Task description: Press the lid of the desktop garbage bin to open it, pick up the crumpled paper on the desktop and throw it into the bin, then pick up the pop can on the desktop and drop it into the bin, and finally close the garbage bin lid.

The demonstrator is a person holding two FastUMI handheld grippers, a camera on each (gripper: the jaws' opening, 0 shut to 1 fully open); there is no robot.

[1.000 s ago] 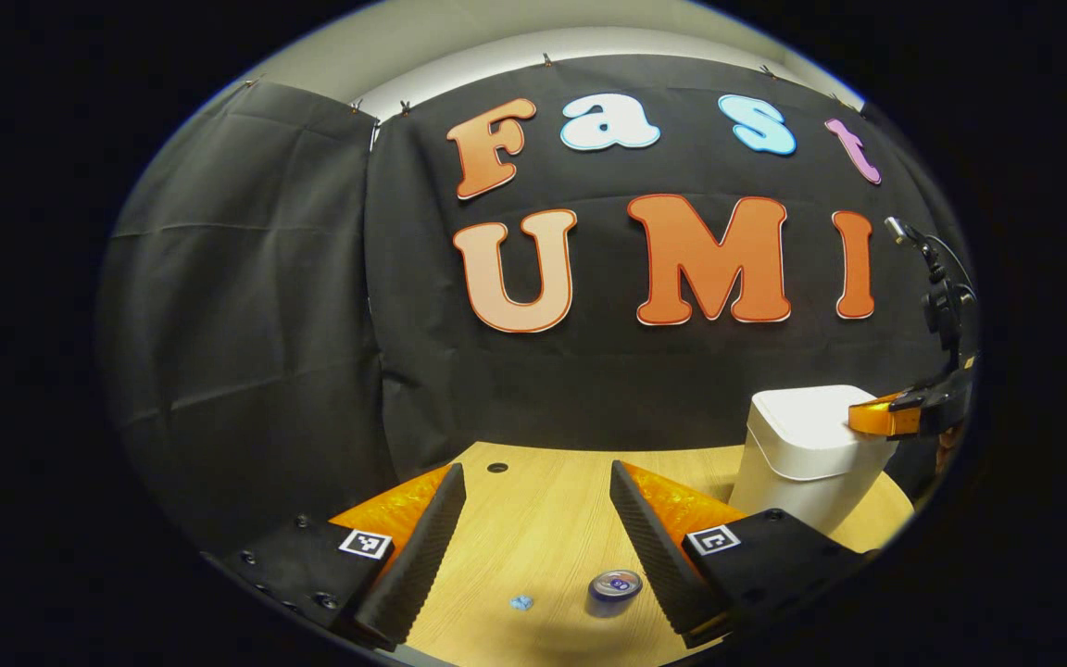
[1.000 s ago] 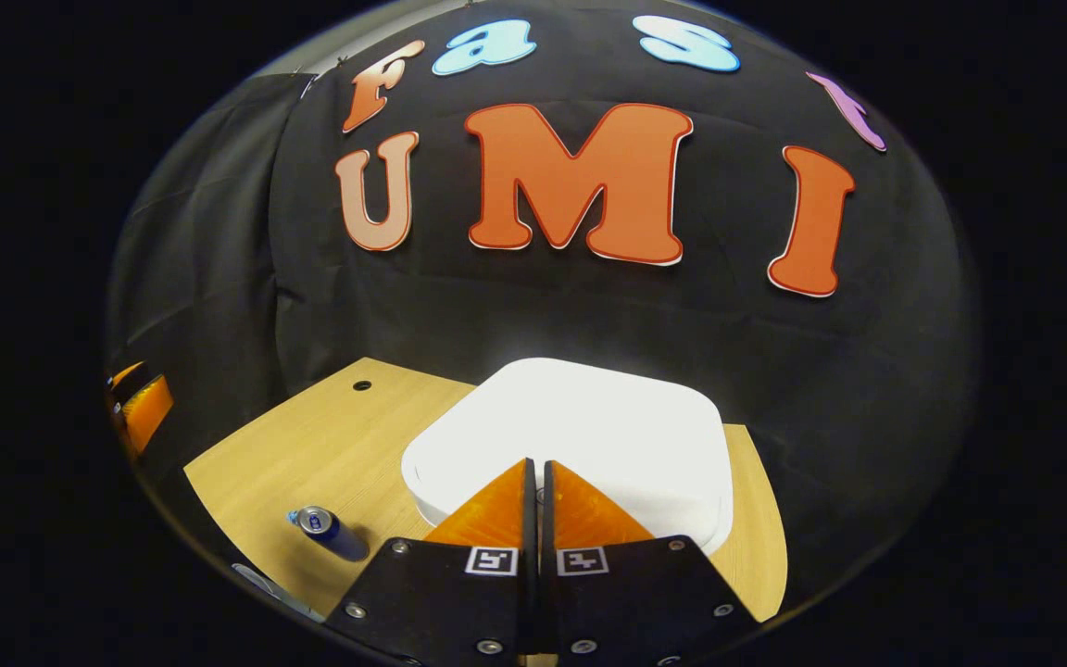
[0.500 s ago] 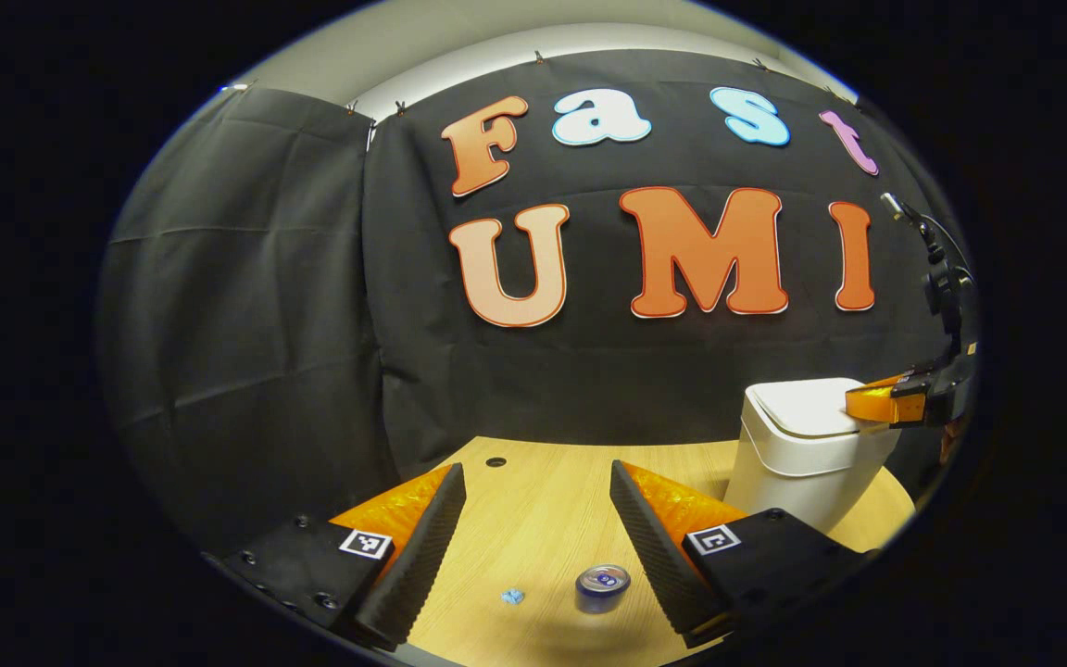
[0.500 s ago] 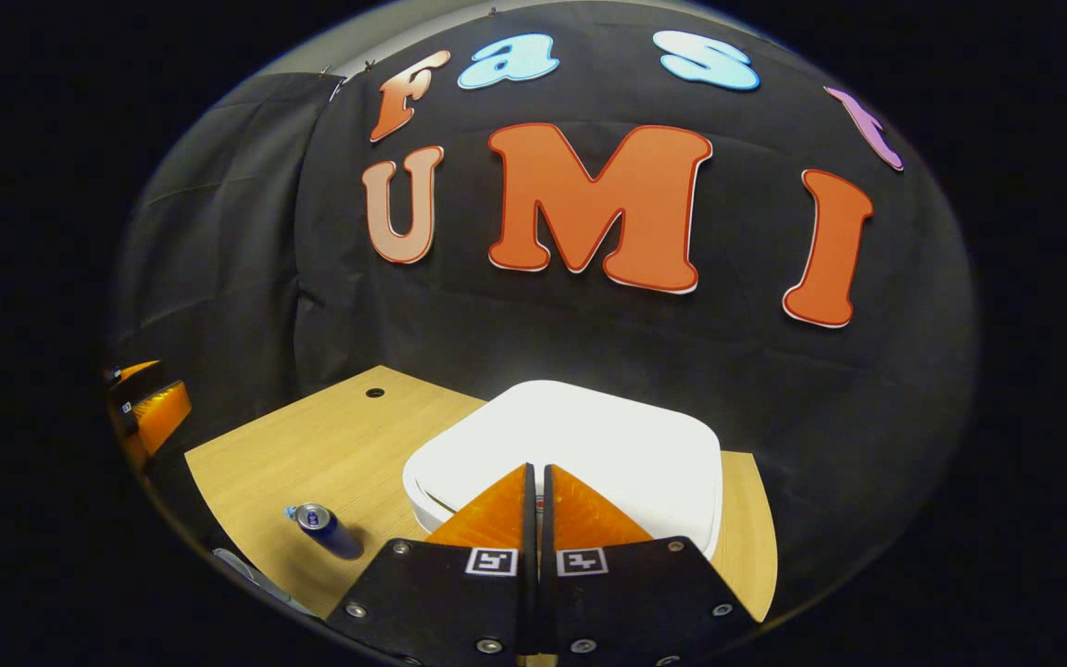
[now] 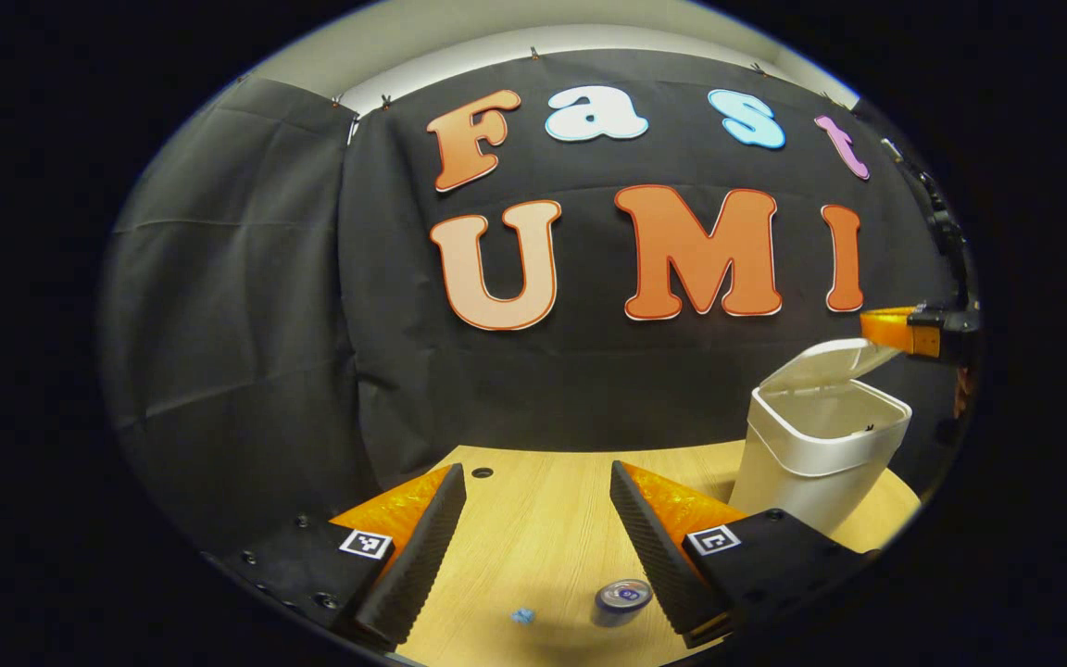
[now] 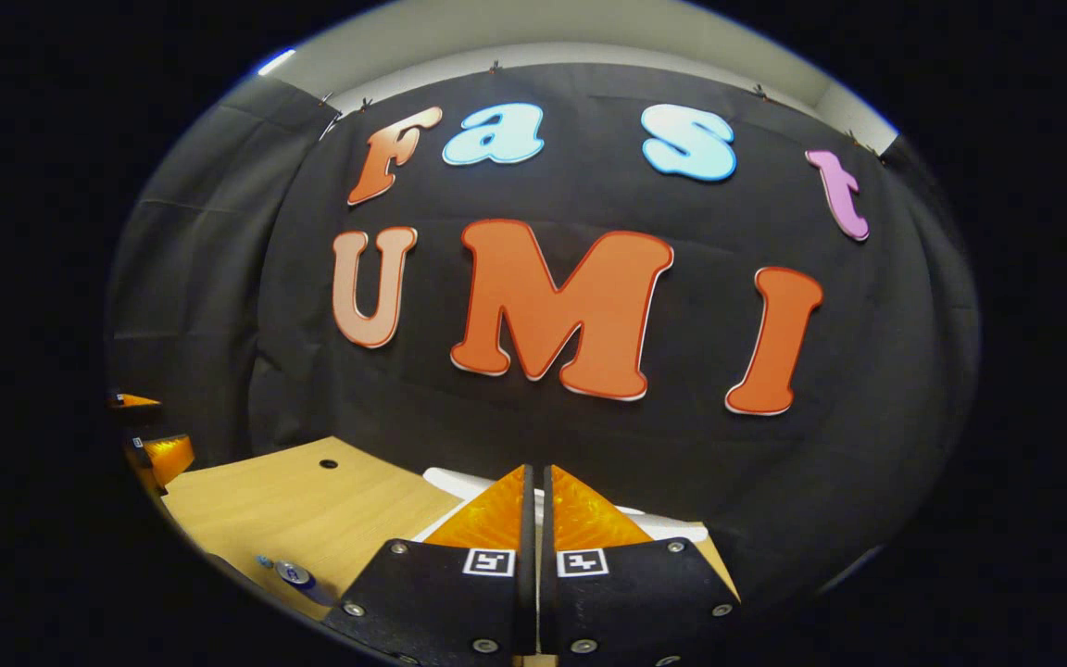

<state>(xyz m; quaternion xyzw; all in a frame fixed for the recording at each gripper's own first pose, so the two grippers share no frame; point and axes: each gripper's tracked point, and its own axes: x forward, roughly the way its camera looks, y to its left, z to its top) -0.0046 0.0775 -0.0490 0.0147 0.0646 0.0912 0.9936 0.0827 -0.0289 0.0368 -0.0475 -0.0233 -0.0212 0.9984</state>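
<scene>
Bin [image 5: 816, 454]: white, upright at the desk's far right in the left gripper view; lid [image 5: 825, 362] raised and tilted back, the mouth open; in the right gripper view a white strip of it [image 6: 459, 483] shows just behind the fingers.

Can [image 5: 620, 598]: lying on the desk [image 5: 543, 519], end-on toward the camera, near the front edge and close beside the right-hand finger of the left tongs; well apart from the bin; seen again at lower left in the right gripper view [image 6: 297, 576].

Paper [image 5: 522, 615]: a small blue scrap just left of the can, possibly the crumpled paper, too small to be sure.

Left tongs [image 5: 538, 542]: spread wide, holding nothing, above the desk's near edge.

Right tongs [image 6: 536, 505]: fingers pressed together with nothing between them; in the left gripper view [image 5: 899, 329] they sit just above and beside the lid's raised edge, contact unclear.

Desk: light wood, one small dark hole [image 5: 482, 472] toward the back.
</scene>
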